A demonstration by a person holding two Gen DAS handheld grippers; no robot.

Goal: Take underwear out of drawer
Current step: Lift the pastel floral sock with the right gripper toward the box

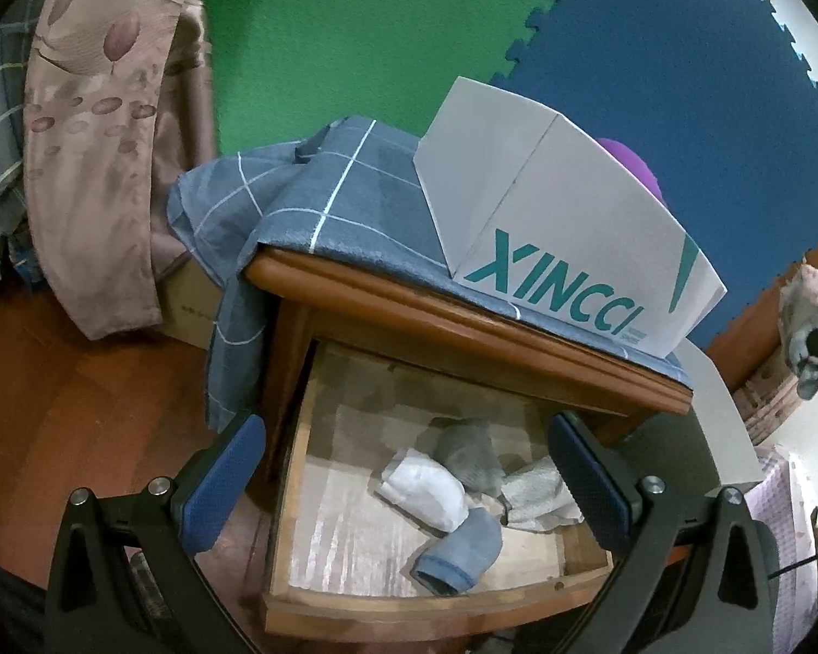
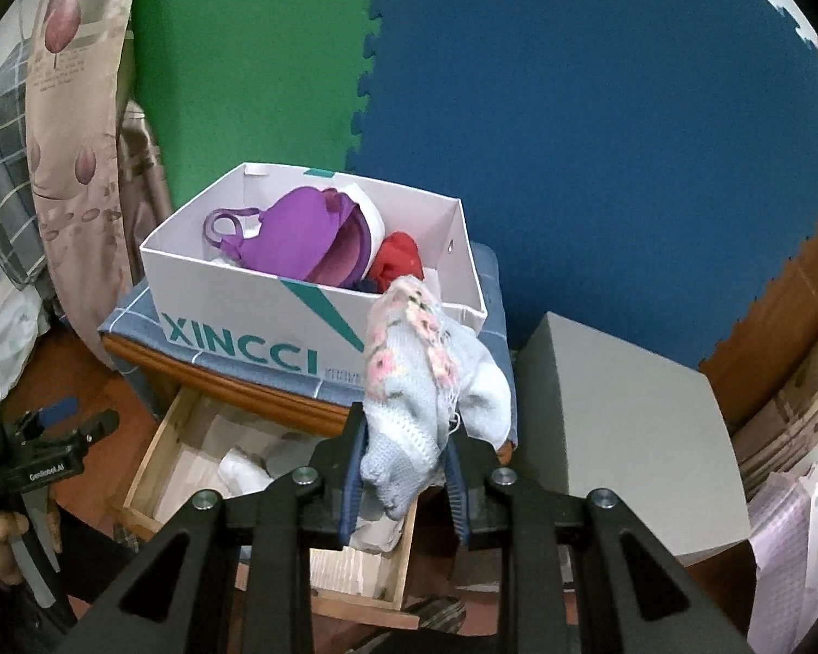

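The wooden drawer [image 1: 436,602] is pulled open below the nightstand top. Inside lie a white piece [image 1: 428,490], a grey piece [image 1: 466,452], a blue-grey piece [image 1: 458,553] and a cream piece [image 1: 534,496]. My left gripper [image 1: 403,490] is open and empty, hovering above the drawer. My right gripper [image 2: 406,485] is shut on a light blue floral underwear [image 2: 420,381] and holds it up in front of the white XINCCI box [image 2: 245,316]. The box holds a purple bra [image 2: 294,240] and a red garment [image 2: 398,261]. The open drawer also shows in the right wrist view [image 2: 152,452].
A blue checked cloth [image 1: 327,201] covers the nightstand top under the box. A grey box [image 2: 627,436] stands right of the nightstand. A floral curtain [image 1: 92,125] hangs at left. Green and blue foam mats [image 2: 572,109] line the wall behind.
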